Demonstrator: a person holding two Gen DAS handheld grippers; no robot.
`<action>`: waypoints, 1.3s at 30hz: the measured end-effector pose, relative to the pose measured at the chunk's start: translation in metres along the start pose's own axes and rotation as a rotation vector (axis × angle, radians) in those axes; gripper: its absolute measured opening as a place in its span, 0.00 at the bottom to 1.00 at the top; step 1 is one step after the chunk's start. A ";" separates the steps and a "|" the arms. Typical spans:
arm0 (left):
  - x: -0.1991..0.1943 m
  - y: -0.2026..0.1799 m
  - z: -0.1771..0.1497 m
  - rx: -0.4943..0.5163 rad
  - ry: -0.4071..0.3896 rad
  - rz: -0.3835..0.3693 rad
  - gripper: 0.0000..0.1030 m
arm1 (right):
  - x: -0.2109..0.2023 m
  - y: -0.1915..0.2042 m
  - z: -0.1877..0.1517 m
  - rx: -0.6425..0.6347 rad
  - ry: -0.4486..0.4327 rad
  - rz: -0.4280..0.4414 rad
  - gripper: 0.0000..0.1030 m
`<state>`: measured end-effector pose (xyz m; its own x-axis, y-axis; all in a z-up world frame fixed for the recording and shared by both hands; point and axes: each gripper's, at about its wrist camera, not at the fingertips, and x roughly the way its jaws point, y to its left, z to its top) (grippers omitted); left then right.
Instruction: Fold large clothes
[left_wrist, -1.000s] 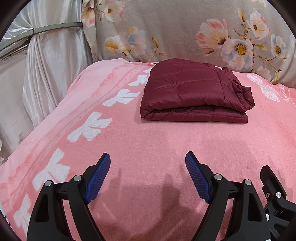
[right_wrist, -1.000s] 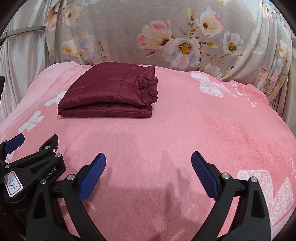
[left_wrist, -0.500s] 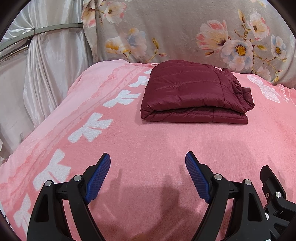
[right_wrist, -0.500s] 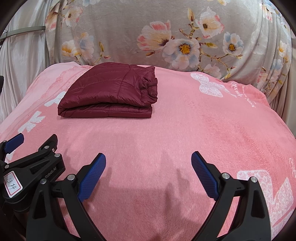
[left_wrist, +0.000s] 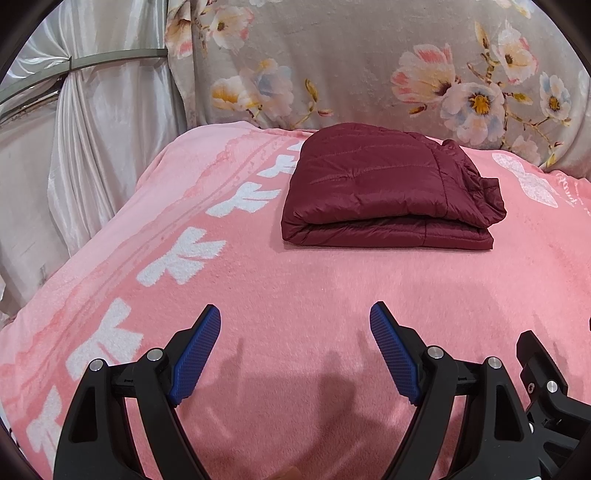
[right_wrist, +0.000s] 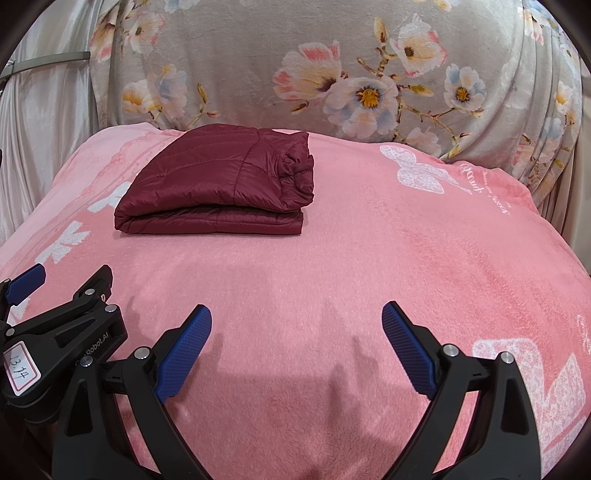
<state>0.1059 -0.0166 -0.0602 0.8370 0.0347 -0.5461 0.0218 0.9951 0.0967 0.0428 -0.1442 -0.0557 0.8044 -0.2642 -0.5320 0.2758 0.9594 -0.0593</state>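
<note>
A dark red quilted jacket (left_wrist: 384, 192) lies folded in a neat rectangle at the far side of the pink blanket (left_wrist: 295, 288); it also shows in the right wrist view (right_wrist: 221, 184). My left gripper (left_wrist: 295, 325) is open and empty, hovering over the blanket well short of the jacket. My right gripper (right_wrist: 295, 325) is open and empty too, to the right of the left one, whose body (right_wrist: 62, 325) shows at the lower left of the right wrist view.
A grey floral cover (right_wrist: 332, 74) rises behind the bed. White satin curtains (left_wrist: 74, 147) hang at the left. The blanket drops off at the left edge (left_wrist: 92, 240) and at the right edge (right_wrist: 554, 229).
Both grippers have barely moved; the jacket sits slightly lower in the left wrist view. Nothing was grasped or released.
</note>
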 end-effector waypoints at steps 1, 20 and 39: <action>0.000 0.000 0.000 0.000 0.000 0.000 0.77 | 0.000 0.000 0.000 0.000 -0.001 0.000 0.88; -0.003 -0.003 0.000 -0.002 -0.015 0.001 0.72 | 0.000 0.001 0.000 -0.001 -0.001 -0.001 0.88; -0.005 -0.006 -0.002 -0.004 -0.021 0.013 0.70 | 0.000 0.002 0.000 0.000 -0.001 -0.003 0.88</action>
<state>0.1001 -0.0226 -0.0597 0.8483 0.0457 -0.5276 0.0089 0.9949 0.1004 0.0431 -0.1427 -0.0563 0.8044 -0.2671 -0.5306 0.2782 0.9586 -0.0608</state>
